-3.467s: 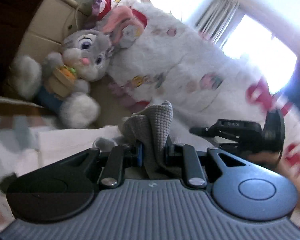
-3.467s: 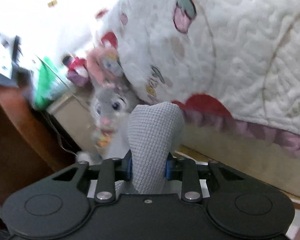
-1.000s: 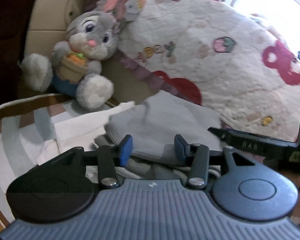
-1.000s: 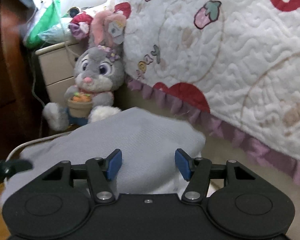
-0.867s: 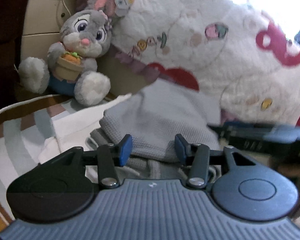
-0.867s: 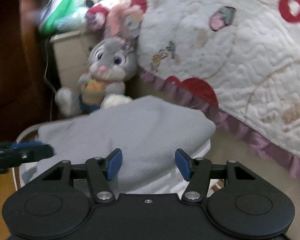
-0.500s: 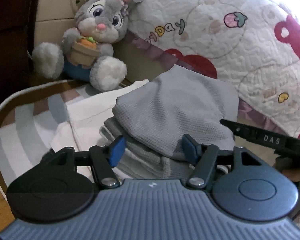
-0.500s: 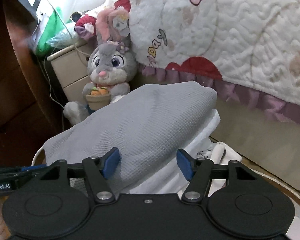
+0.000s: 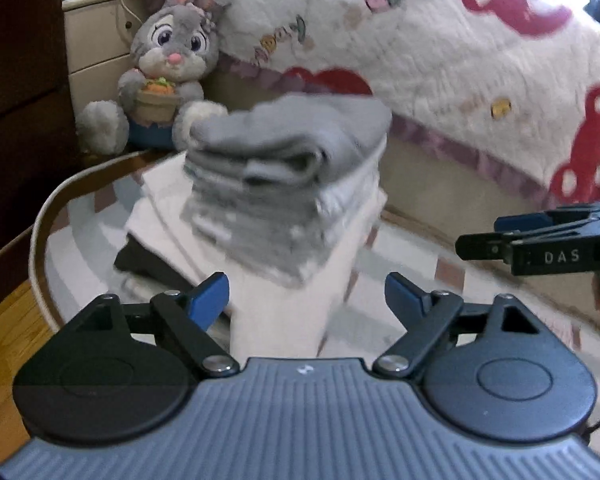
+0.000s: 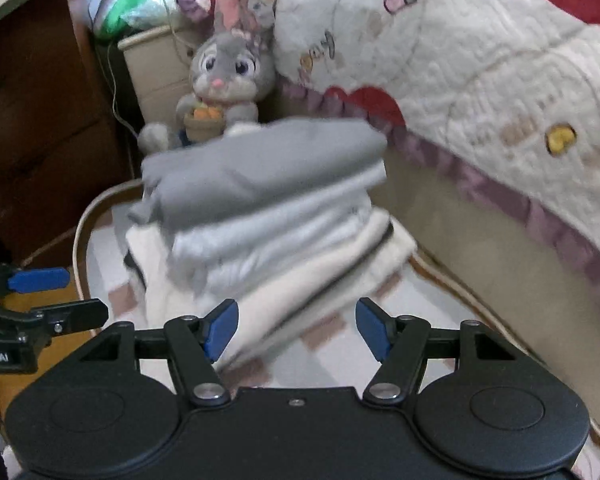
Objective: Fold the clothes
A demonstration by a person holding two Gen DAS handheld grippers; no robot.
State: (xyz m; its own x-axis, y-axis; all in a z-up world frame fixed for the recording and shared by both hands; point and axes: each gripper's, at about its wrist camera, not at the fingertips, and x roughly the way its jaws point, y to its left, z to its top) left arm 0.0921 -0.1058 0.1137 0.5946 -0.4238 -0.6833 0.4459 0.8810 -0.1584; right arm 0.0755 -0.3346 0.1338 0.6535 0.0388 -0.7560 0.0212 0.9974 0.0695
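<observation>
The clothes (image 9: pixel 284 196) sit in a neat folded pile on a round rug (image 9: pixel 400 240) on the floor, with a grey folded top (image 10: pixel 260 164) as the top layer. Under it are pale grey and white layers, and a dark piece pokes out at the bottom left.

On the left is dark brown wooden furniture (image 10: pixel 32 112). Next to it stands a small cream bedside cabinet (image 9: pixel 96 52) with a green bag on top. A grey toy bunny (image 9: pixel 168 64) sits in front of the cabinet, just behind the pile, holding a little pot. To the right a bed runs along the room, covered with a white quilt (image 10: pixel 480 64) that has red shapes and a purple frill. A bit of yellow wood floor (image 9: pixel 4 332) shows at the left of the rug.

The left gripper (image 9: pixel 306 296) is wide open and holds nothing. The right gripper (image 10: pixel 296 326) is wide open too, and empty. Both are close in front of the pile, not touching it.

The pile looks blurry, so its layers are hard to count. The far side of the rug is hidden behind the clothes. The bunny's legs are partly hidden in the right view.
</observation>
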